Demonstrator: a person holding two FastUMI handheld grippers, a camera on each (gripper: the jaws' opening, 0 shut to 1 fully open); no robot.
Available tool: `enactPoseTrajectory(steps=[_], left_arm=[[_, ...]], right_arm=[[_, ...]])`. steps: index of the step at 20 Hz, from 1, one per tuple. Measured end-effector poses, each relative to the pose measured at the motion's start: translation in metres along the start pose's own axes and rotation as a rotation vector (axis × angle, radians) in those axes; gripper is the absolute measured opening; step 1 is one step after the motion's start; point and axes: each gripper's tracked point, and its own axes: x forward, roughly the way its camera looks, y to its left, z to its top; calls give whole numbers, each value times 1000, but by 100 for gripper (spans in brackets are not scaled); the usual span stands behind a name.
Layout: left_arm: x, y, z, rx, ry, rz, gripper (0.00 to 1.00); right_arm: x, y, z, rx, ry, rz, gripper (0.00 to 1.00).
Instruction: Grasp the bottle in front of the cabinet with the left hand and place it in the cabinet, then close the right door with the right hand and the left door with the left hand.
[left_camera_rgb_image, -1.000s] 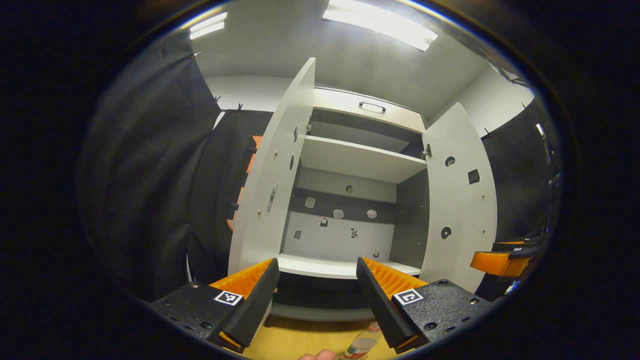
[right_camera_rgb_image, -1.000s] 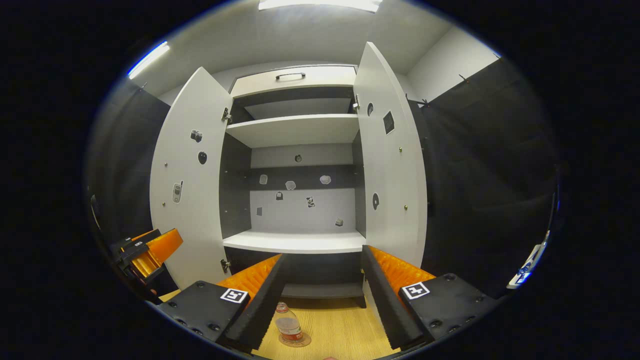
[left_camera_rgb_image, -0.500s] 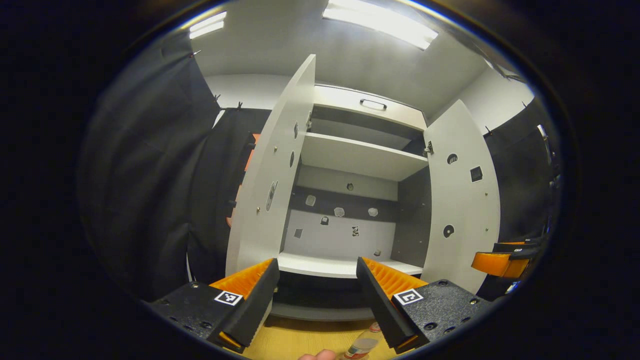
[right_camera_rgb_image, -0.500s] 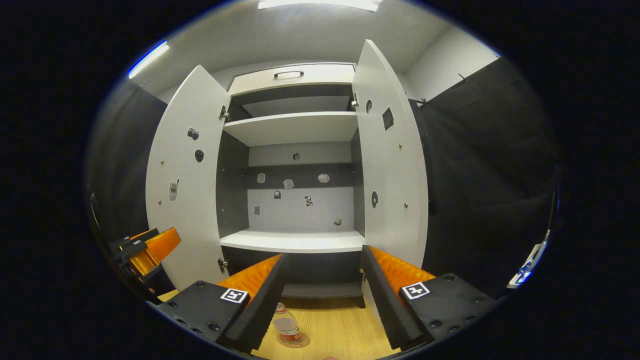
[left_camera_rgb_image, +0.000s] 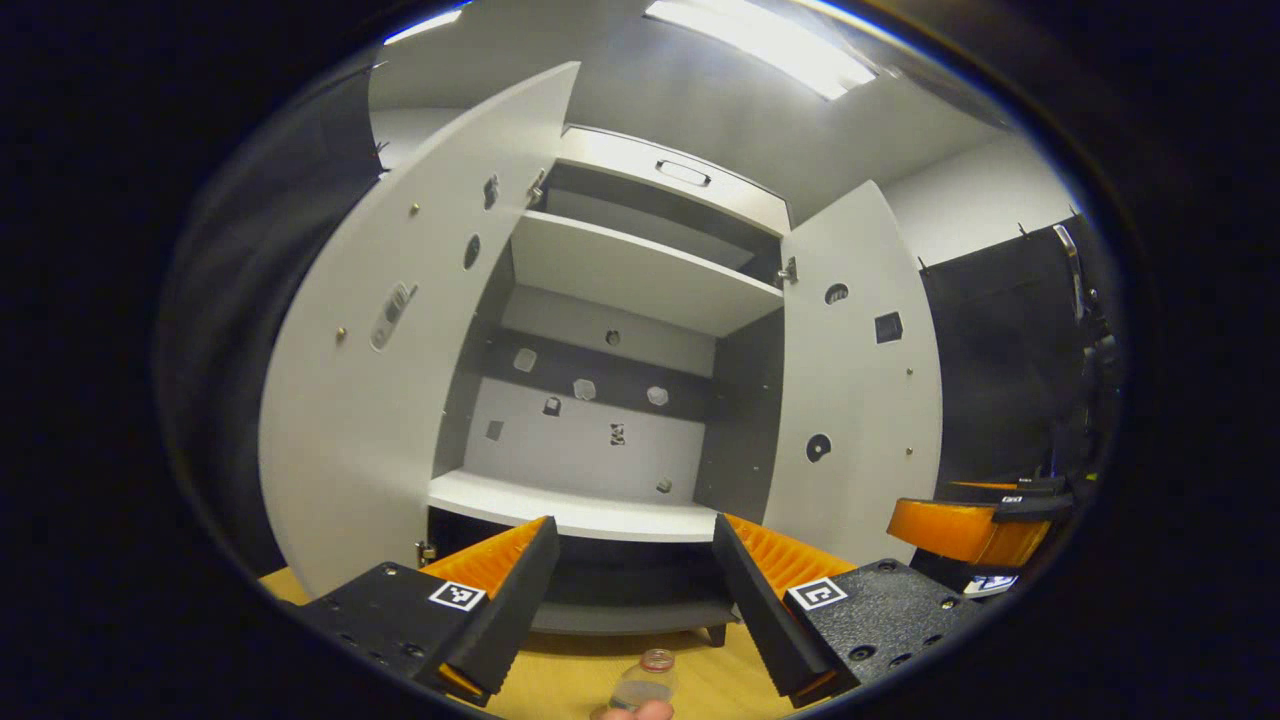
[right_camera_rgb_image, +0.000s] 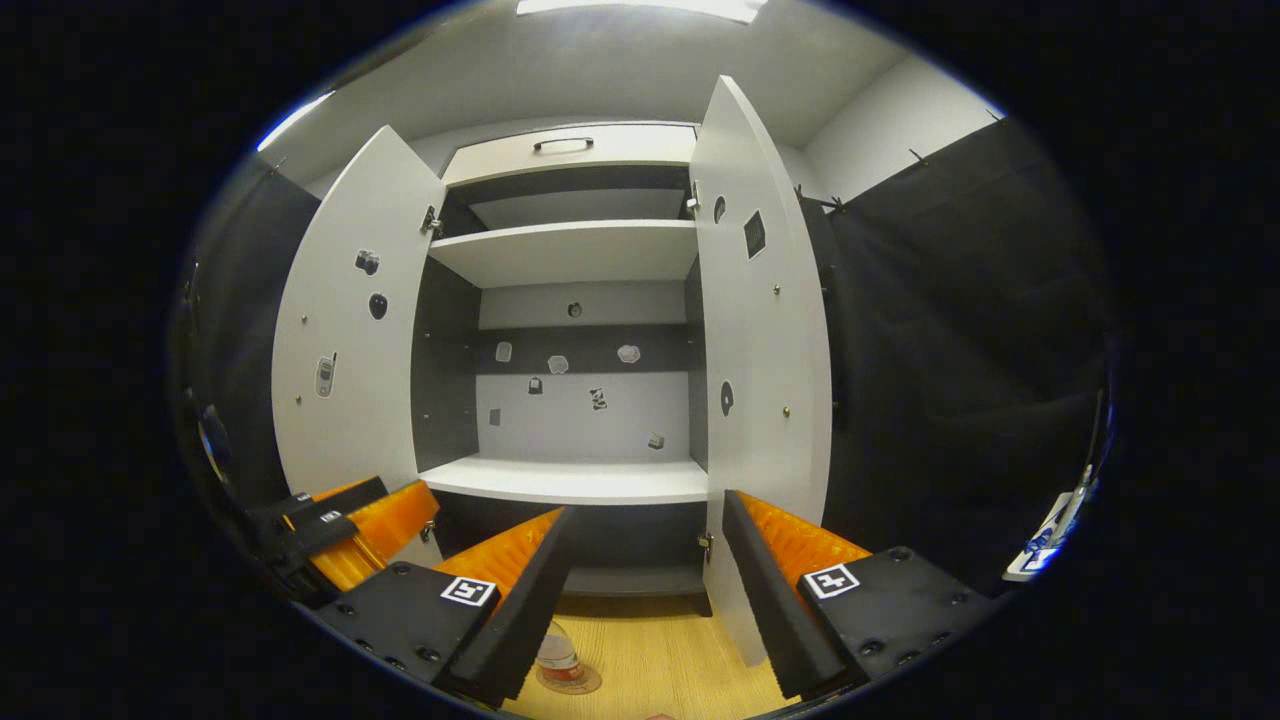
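Note:
A small clear bottle (left_camera_rgb_image: 646, 684) with a red label stands upright on the wooden floor in front of the cabinet; in the right gripper view the bottle (right_camera_rgb_image: 559, 658) is partly hidden behind my left finger. My left gripper (left_camera_rgb_image: 630, 600) is open above and behind it, with nothing between the fingers. My right gripper (right_camera_rgb_image: 645, 600) is also open and holds nothing. The white cabinet has its left door (left_camera_rgb_image: 380, 380) and right door (left_camera_rgb_image: 850, 400) swung wide open. Its lower shelf (left_camera_rgb_image: 570, 512) is bare.
The right gripper (left_camera_rgb_image: 960, 528) shows at the right edge of the left gripper view, and the left gripper (right_camera_rgb_image: 350, 528) at the lower left of the right gripper view. A fingertip (left_camera_rgb_image: 640, 711) shows by the bottle. An upper shelf (right_camera_rgb_image: 570, 250) and a drawer (right_camera_rgb_image: 565, 152) sit above.
My left gripper has swung toward the cabinet's middle, so the bottle now lies centred below its fingers. The right gripper has drifted slightly closer. The doors and bottle have not moved.

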Motion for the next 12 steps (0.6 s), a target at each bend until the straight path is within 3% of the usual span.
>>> enactPoseTrajectory(steps=[5, 12], left_arm=[[18, -14, -108, 20, 103, -19, 95], [7, -2, -212, 81, 227, 16, 95]], right_arm=[[-3, -14, -7, -42, 26, -45, 95], [-8, -14, -22, -12, 76, -36, 95]])
